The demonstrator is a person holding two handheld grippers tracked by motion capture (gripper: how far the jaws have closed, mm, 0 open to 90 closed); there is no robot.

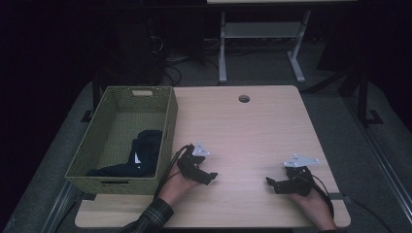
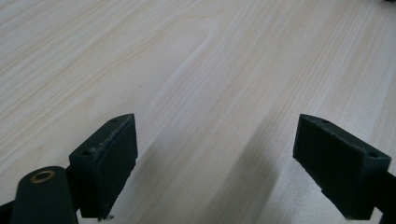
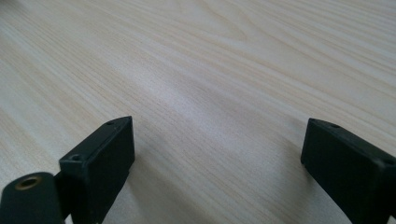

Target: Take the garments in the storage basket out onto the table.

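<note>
– 2 tools, both with jaws spread wide and empty: left tool (image 1: 210, 176) and right tool (image 1: 270, 183) low over the bare bench (image 1: 252, 126).

– And the dark cloth (image 1: 145, 151)?

– Lying in the woven basket (image 1: 167, 127) beside the left tool. Risk, I'd judge: a sideways reach could knock the basket's wall.

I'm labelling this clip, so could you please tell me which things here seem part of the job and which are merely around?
Likely part of the job:
- left hand-held gripper, open
- right hand-held gripper, open
- woven basket
- dark cloth lying in the basket
- table

Just around:
- white-legged desk behind
- cables on the floor
</note>
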